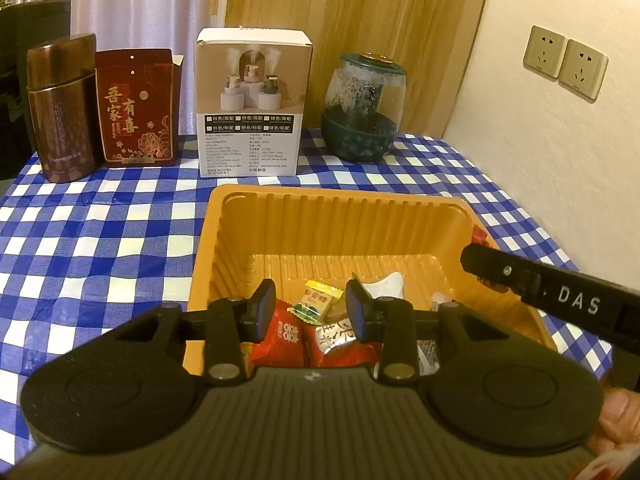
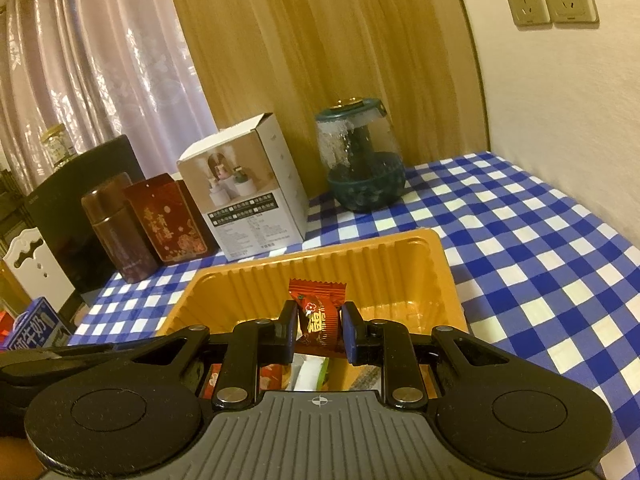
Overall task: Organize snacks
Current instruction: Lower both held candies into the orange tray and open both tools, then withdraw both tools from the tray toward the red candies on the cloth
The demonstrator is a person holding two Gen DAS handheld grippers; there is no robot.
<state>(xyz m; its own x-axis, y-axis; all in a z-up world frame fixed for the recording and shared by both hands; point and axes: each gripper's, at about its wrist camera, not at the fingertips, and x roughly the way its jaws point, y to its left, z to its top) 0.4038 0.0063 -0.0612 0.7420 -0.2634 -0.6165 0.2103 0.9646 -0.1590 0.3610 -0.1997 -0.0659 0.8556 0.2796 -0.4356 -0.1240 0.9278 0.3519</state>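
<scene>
Red candy (image 2: 320,314) is pinched between my right gripper (image 2: 320,326) pads, jaws nearly closed on the wrapper, top crimped edge sticking up above the fingertips. It's held in the air over the orange tray (image 2: 438,276), roughly over the tray's middle, not touching the floor of it.

Tray sits on the blue-and-white checked tablecloth (image 1: 100,240), ribbed walls, far half of the floor bare. Near end holds the rest of the snacks: two red packets (image 1: 288,330) side by side, a small yellow-green candy (image 1: 314,304) on top of them, a white wrapper (image 1: 386,284) further right. More wrappers show under the right gripper in its own view; can't tell which ones.

My left gripper (image 1: 310,312) hangs over the near end of the tray, jaws partly apart, nothing between the pads. The snacks are below it, not gripped. From the left view the right gripper comes in from the right edge over the tray's right rim; its tip hides the candy there.

Along the back of the table, left to right: brown flask (image 1: 62,108), dark red gift bag (image 1: 136,108) just beside it, white humidifier box (image 1: 252,104), green glass jar (image 1: 364,108). All upright, well clear of the tray. Two wall sockets (image 1: 566,66) on the right wall. Blue milk carton (image 2: 34,328) off the table's left edge in the right view.
</scene>
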